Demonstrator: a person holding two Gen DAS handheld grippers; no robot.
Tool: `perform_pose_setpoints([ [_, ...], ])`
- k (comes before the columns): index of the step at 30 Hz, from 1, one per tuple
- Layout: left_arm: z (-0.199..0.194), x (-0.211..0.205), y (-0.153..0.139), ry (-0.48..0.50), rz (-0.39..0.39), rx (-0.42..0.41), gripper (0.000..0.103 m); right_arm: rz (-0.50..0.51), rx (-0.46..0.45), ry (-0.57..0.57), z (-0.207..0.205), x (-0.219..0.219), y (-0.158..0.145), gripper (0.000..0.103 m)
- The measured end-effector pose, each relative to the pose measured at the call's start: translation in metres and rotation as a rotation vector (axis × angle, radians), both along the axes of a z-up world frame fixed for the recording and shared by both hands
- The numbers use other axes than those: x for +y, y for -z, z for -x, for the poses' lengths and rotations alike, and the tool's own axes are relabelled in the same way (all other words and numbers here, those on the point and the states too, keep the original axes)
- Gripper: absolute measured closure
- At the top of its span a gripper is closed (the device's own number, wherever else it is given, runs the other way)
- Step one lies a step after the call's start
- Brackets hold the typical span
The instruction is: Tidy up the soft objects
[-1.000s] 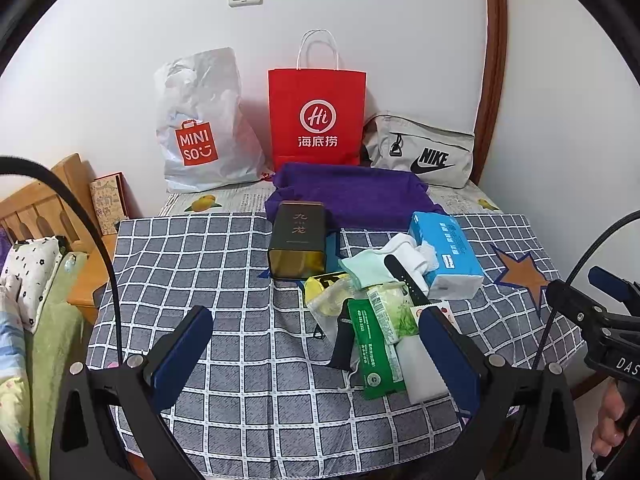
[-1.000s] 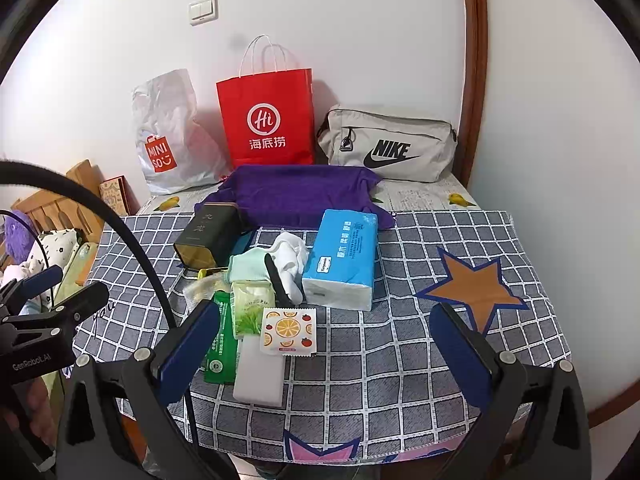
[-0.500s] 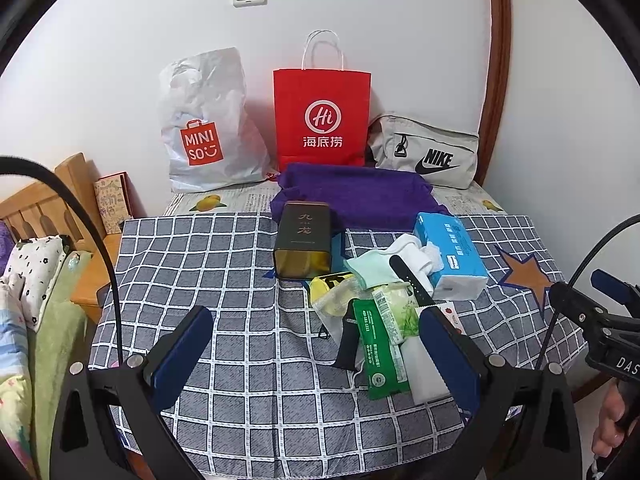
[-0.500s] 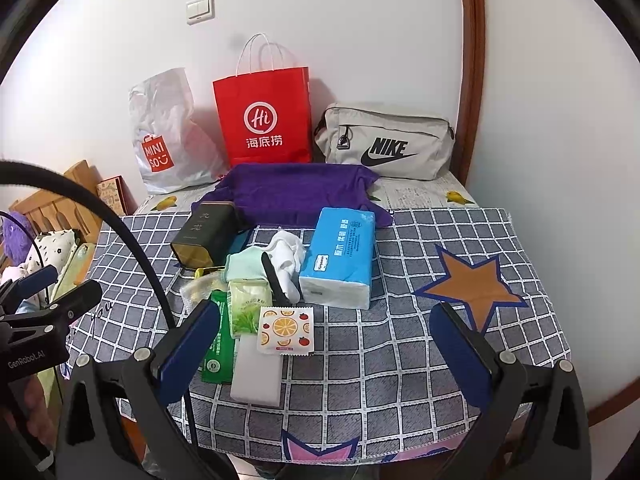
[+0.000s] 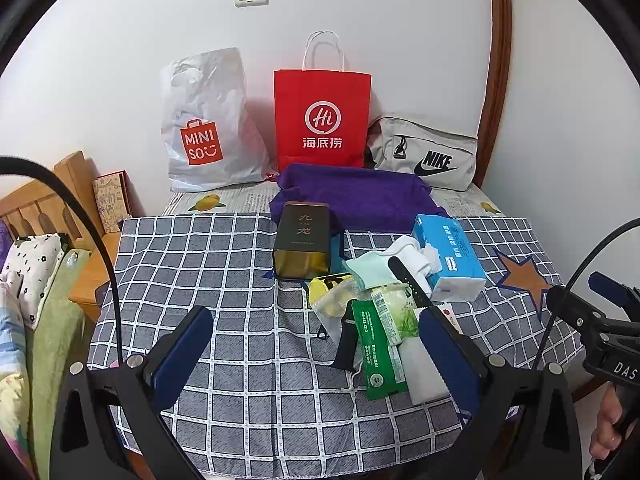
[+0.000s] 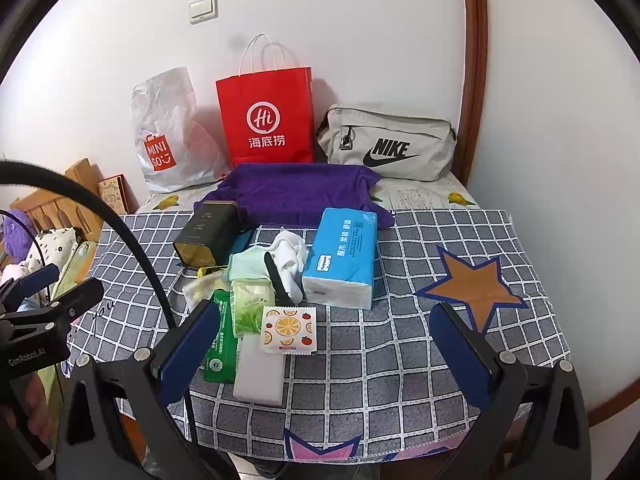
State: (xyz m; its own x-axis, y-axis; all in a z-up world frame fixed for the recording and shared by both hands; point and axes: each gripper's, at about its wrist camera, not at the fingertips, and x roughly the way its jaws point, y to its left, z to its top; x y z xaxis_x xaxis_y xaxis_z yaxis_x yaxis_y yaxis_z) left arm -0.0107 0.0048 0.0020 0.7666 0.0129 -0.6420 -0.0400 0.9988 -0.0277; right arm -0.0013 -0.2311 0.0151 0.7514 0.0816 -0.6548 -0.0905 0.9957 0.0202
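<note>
A pile of soft things lies mid-table: a purple towel [image 5: 356,196] [image 6: 300,192], a blue tissue pack [image 5: 448,258] [image 6: 344,256], white socks [image 5: 416,256] [image 6: 290,258], a pale green cloth [image 5: 370,274] [image 6: 248,264], a green wipes pack [image 5: 378,354] [image 6: 220,344], a white sponge [image 6: 258,374] and a fruit-print packet [image 6: 289,330]. My left gripper [image 5: 316,352] is open and empty above the near table edge, left of the pile. My right gripper [image 6: 324,352] is open and empty, near the front edge, right of the pile.
A dark tea tin [image 5: 302,240] [image 6: 206,232] lies beside the pile. A Miniso bag [image 5: 204,128], a red paper bag [image 5: 322,120] and a grey Nike pouch [image 5: 424,156] stand along the back wall. A wooden bed frame [image 5: 36,204] is at the left.
Both grippers have drifted slightly; the scene shifts a little in each view. Both stay open and empty. No object on the table has moved.
</note>
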Motion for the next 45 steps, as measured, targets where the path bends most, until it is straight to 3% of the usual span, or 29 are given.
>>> perform_pose_setpoints([
  [12,-0.006,0.009,0.006,-0.005,0.046,0.009,0.000,-0.001,0.008,-0.025,-0.002,0.003,0.007,0.000],
  [17,-0.015,0.025,0.021,-0.021,0.101,0.023,0.000,-0.017,0.045,-0.063,-0.007,0.010,0.034,0.000],
  [24,-0.030,0.030,0.048,-0.028,0.102,0.089,0.000,-0.043,0.141,-0.147,-0.015,0.028,0.087,0.003],
  [28,-0.032,0.031,0.057,-0.023,0.119,0.085,0.000,-0.050,0.192,-0.193,-0.019,0.041,0.113,0.019],
  [36,-0.042,0.041,0.077,-0.035,0.124,0.131,0.000,-0.112,0.271,-0.186,-0.039,0.047,0.153,0.025],
  [39,-0.045,0.045,0.083,-0.043,0.130,0.143,0.000,-0.090,0.289,-0.185,-0.046,0.053,0.163,0.040],
  [41,-0.048,0.047,0.088,-0.038,0.128,0.150,0.000,-0.070,0.279,-0.197,-0.048,0.057,0.165,0.047],
  [45,-0.054,0.047,0.100,-0.027,0.111,0.175,0.000,-0.074,0.256,-0.226,-0.042,0.059,0.154,0.048],
])
